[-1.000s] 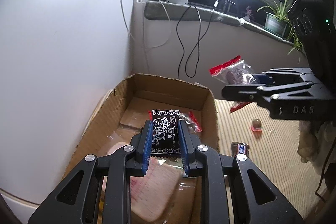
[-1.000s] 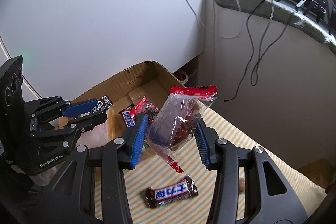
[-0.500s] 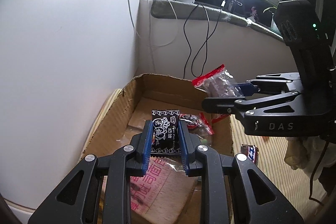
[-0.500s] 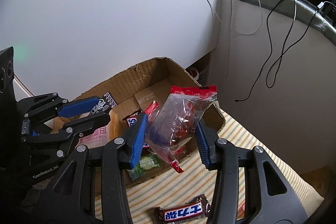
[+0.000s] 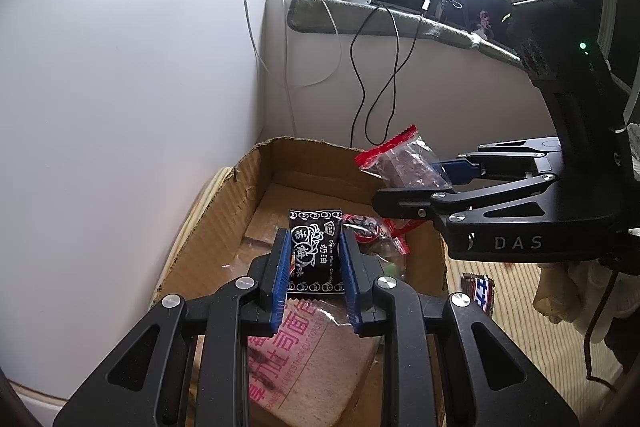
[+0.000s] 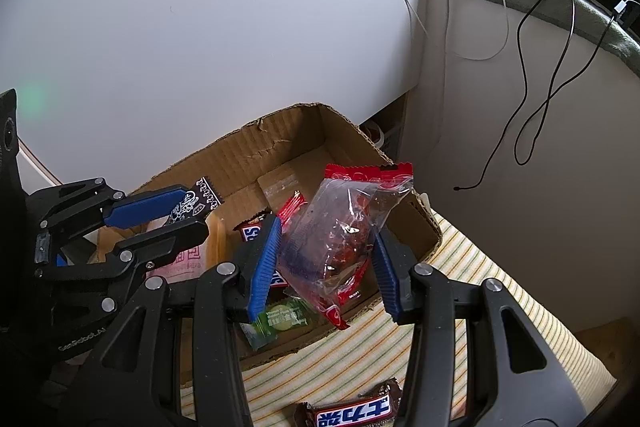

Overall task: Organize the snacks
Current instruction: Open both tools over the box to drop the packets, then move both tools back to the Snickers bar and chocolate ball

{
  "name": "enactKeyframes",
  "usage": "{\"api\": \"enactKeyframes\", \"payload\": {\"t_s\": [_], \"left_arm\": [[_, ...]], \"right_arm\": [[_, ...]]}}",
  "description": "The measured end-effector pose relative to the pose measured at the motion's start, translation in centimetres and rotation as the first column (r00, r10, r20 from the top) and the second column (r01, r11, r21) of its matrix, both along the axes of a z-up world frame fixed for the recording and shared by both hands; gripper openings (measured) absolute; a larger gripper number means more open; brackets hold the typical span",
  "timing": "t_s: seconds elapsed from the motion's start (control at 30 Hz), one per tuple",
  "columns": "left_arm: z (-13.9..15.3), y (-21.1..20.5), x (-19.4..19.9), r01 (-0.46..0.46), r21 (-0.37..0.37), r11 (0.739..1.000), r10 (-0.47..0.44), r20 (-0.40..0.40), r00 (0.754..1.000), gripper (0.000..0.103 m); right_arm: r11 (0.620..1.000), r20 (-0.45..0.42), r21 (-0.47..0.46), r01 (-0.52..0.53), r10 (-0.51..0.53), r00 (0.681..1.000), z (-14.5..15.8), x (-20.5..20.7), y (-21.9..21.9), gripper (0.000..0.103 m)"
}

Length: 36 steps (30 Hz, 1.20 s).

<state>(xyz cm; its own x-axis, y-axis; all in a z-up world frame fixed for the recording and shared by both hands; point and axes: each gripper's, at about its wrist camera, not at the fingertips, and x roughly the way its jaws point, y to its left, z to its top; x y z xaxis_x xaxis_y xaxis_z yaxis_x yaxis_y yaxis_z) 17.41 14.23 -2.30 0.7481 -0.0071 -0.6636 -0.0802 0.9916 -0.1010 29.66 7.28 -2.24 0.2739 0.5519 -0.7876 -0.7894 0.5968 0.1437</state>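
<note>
My left gripper (image 5: 315, 251) is shut on a black candy packet (image 5: 316, 247) with white print, held over the open cardboard box (image 5: 224, 223). My right gripper (image 6: 324, 239) is shut on a clear bag with red ends (image 6: 344, 227), full of dark red pieces, and hangs over the box's right part (image 6: 428, 223). In the left wrist view that bag (image 5: 404, 163) and the right gripper (image 5: 416, 187) reach in from the right above the box. In the right wrist view the left gripper (image 6: 188, 211) and its black packet (image 6: 198, 201) sit at the left.
Inside the box lie a bread pack with pink print (image 5: 320, 355), a Snickers bar (image 6: 252, 233), a green candy (image 6: 280, 321) and a red-ended wrapper (image 5: 376, 231). Another Snickers bar (image 6: 352, 411) lies on the striped mat (image 6: 480, 275). A white wall and a sill with cables stand behind.
My right gripper has carried the clear bag leftward and down, from over the mat to above the box. My left gripper has kept its place with the black packet.
</note>
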Motion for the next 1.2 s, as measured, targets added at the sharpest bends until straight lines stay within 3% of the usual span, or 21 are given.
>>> {"api": "enactKeyframes", "payload": {"t_s": [0.17, 0.27, 0.43, 0.57, 0.77, 1.2], "left_arm": [[-0.1, 0.1, -0.1, -0.008, 0.003, 1.0, 0.008, 0.002, 1.0, 0.023], [-0.1, 0.1, -0.1, -0.012, 0.004, 1.0, 0.012, 0.003, 1.0, 0.023], [-0.1, 0.0, -0.3, -0.016, 0.006, 1.0, 0.016, 0.005, 1.0, 0.027], [0.1, -0.2, -0.9, -0.02, 0.01, 1.0, 0.02, 0.01, 1.0, 0.031], [0.7, -0.5, -1.5, -0.02, 0.01, 1.0, 0.02, 0.021, 1.0, 0.036], [1.8, -2.8, -2.8, 0.016, 0.006, 1.0, -0.016, 0.046, 0.999, 0.037]], "right_arm": [[1.0, 0.011, -0.009, 0.003, -0.002, 1.0, 0.1, -0.1, 0.2, 0.048], [1.0, 0.017, -0.01, 0.008, -0.008, 1.0, 0.3, -0.1, 0.2, 0.058], [1.0, 0.024, -0.011, 0.016, -0.016, 1.0, 0.5, -0.2, 0.0, 0.059], [1.0, 0.041, -0.011, 0.027, -0.026, 0.999, 0.9, -0.4, -0.5, 0.076], [0.999, 0.051, -0.009, 0.047, -0.047, 0.998, 1.6, -0.7, -1.6, 0.08], [0.997, 0.07, -0.003, 0.083, -0.082, 0.994, 2.7, -2.2, -5.4, 0.08]]}}
